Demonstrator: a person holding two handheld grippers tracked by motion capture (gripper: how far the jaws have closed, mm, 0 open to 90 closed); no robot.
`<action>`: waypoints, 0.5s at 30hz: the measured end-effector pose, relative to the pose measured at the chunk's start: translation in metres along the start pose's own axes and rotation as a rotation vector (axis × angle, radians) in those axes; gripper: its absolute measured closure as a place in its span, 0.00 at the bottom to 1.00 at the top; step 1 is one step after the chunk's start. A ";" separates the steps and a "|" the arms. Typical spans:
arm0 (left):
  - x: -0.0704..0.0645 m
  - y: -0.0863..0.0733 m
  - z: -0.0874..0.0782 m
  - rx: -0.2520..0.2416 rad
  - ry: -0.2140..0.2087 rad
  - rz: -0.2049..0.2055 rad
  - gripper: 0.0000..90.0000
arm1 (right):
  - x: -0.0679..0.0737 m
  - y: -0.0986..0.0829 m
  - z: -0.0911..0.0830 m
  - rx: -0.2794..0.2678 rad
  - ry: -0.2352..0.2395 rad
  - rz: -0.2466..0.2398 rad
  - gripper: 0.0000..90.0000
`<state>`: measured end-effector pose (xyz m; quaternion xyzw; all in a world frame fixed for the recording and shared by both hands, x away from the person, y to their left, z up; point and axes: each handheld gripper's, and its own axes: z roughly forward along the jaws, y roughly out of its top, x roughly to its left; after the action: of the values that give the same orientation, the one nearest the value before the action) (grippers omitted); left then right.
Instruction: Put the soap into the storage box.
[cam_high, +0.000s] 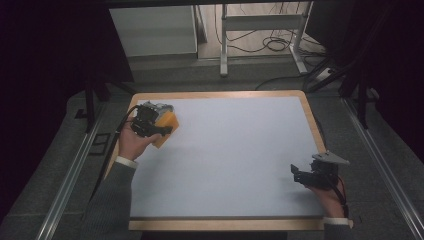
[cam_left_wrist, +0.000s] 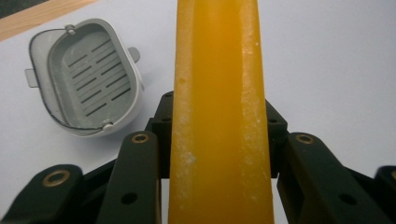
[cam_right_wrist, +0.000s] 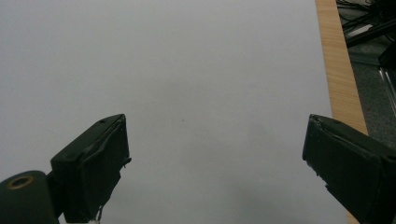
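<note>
**Yellow slab clamped in the hand-held gripper**

The hand-held gripper (cam_left_wrist: 219, 154) has its 2 black jaws pressed against a yellow-orange slab (cam_left_wrist: 219, 107), held edge-on and running up out of frame. To its left, a grey slotted tray (cam_left_wrist: 84, 77) lies on the pale table (cam_left_wrist: 327, 60), near the wooden edge (cam_left_wrist: 42, 18).

A wood-edged worktop (cam_high: 220, 95) carries a pale blue sheet (cam_high: 235, 155); a grey slotted tray (cam_left_wrist: 86, 77) lies on the sheet near the worktop's far-left corner.

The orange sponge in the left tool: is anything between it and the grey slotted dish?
Nothing visible. The orange sponge is clamped in the left tool, and bare white table surface lies between it and the grey slotted dish.
</note>
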<state>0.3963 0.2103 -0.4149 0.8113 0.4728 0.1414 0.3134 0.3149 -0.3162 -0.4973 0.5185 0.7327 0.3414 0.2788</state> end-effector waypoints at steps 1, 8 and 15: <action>0.001 0.001 0.000 0.001 0.003 -0.001 0.68 | 0.000 0.000 0.000 0.002 0.000 -0.001 0.08; 0.008 0.008 0.000 0.003 0.011 -0.014 0.68 | 0.000 0.000 0.000 -0.002 -0.001 0.000 0.08; 0.019 0.015 0.006 0.013 0.009 -0.041 0.68 | 0.000 0.000 0.000 0.002 0.001 0.000 0.08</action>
<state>0.4192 0.2187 -0.4109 0.8028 0.4917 0.1353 0.3089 0.3150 -0.3163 -0.4976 0.5186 0.7332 0.3408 0.2780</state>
